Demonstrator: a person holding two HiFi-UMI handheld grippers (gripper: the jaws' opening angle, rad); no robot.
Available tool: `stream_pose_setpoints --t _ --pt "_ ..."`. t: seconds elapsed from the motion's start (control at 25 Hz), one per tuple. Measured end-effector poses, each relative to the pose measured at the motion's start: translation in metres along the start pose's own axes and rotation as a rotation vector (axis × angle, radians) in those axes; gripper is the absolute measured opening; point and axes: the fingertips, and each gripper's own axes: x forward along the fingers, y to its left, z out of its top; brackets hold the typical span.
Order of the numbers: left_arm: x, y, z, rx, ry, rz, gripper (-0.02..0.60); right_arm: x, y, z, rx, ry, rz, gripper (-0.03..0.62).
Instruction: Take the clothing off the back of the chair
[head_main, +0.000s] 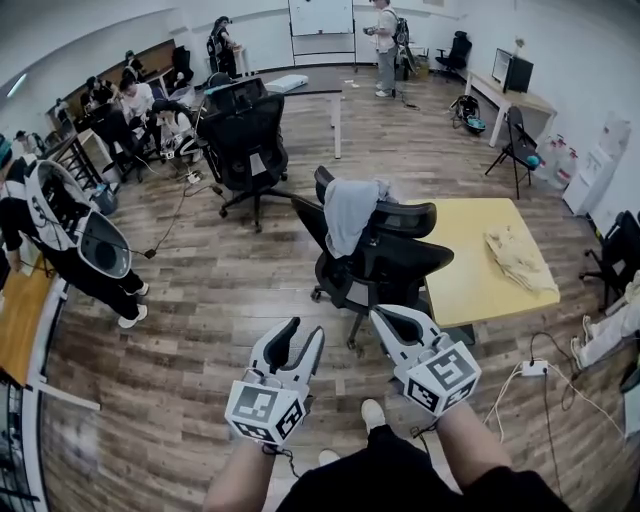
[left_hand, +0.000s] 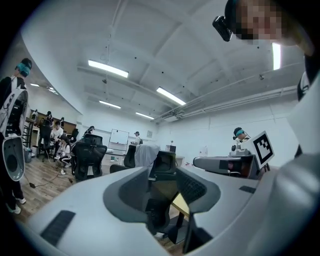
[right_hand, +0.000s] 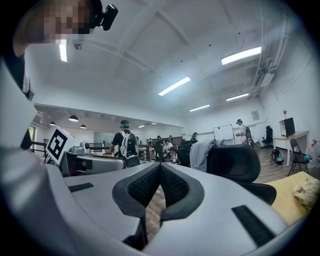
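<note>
Grippers hover short of the chair (head_main: 385, 262): left gripper (head_main: 305, 330) slightly parted with nothing between its jaws, right gripper (head_main: 385, 316) closed and empty. Beyond them the grey garment (head_main: 350, 212) drapes over the chair back; it looks soft and light, so pinch a hanging fold and lift upward. Farther right the yellow table (head_main: 470, 270) crowds the chair, while open floor (head_main: 200, 300) lies left.

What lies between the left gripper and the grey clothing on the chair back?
In the head view, only bare wooden floor lies between the left gripper and the grey clothing, then the black chair that bears it.
</note>
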Motion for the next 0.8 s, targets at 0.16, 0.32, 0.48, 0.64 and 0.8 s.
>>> stream_pose_setpoints --t 0.16,0.32,0.48,0.64,0.8 --pt "0.042 0.006 0.009 0.025 0.005 0.005 0.293 0.013 -0.034 0.004 0.015 -0.005 0.008 0.012" --pt "0.080 0.016 0.015 0.045 0.014 0.016 0.315 0.025 -0.064 0.004 0.029 -0.006 0.012 0.012" --pt "0.121 0.026 0.015 0.042 0.028 0.020 0.351 0.034 -0.096 0.003 0.038 -0.006 0.010 0.012" --pt "0.157 0.035 0.014 0.048 0.045 0.018 0.378 0.043 -0.124 0.001 0.045 -0.005 0.003 0.012" --pt "0.192 0.041 0.015 0.048 0.057 0.013 0.393 0.048 -0.150 -0.001 0.050 0.001 0.001 0.014"
